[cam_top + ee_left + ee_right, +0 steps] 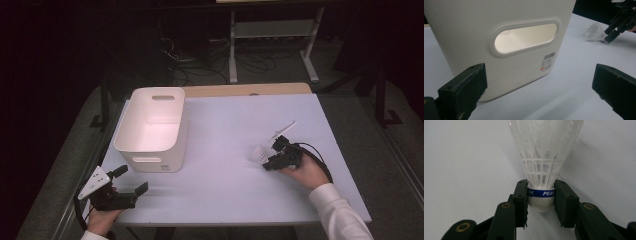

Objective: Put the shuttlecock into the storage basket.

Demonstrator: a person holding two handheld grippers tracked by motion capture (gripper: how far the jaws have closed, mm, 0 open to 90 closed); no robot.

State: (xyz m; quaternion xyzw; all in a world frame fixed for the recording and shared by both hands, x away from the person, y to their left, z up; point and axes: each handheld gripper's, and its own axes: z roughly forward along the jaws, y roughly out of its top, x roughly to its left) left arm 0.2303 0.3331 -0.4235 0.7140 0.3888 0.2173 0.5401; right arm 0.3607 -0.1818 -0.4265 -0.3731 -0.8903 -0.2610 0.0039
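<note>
Two tongs on the bench (225, 120): right tongs (541, 197) shut on shuttlecock (545, 147) at its cork base w/ blue band, near-right of bench, long axis along the jaws, skirt pointing left twd white bin (152, 127); left tongs (131, 180) wide open, empty, near-left by bin.

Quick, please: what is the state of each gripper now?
Left gripper: open, holding nothing, near the white bin.
Right gripper: closed on the shuttlecock, at its base.
</note>
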